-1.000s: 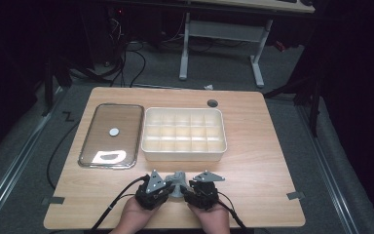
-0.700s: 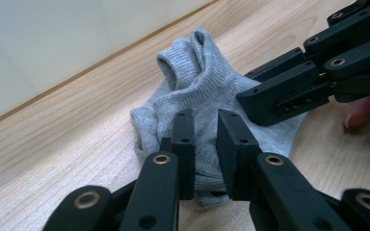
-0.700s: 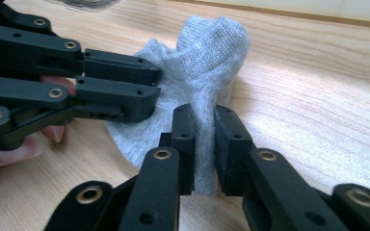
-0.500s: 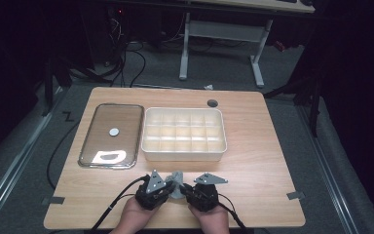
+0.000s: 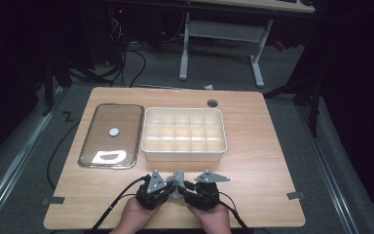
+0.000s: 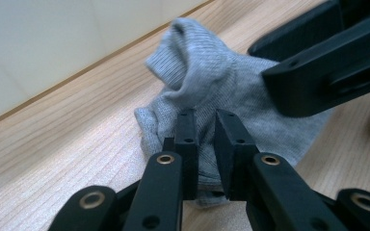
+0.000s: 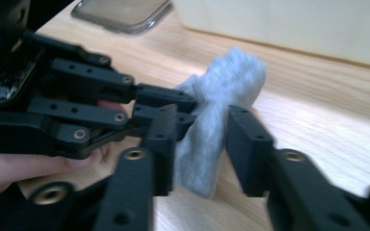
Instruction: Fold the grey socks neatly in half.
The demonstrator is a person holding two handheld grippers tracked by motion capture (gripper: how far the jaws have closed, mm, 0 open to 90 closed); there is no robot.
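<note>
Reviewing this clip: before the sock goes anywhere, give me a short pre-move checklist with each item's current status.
1. Left gripper pinching the grey sock: ok, pads press the fabric.
2. Right gripper gripping the sock: not ok; its jaws have just been opening, a gap beside the fabric.
3. Sock fully folded or rolled: cannot tell.
4. Divided white box open with bare compartments: ok.
5. Clear lid set aside, left of the box: ok.

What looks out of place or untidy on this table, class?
The grey sock lies crumpled near the table's front edge, bunched between both claws, while the divided box behind it sits square. Nothing looks spilled or damaged.
</note>
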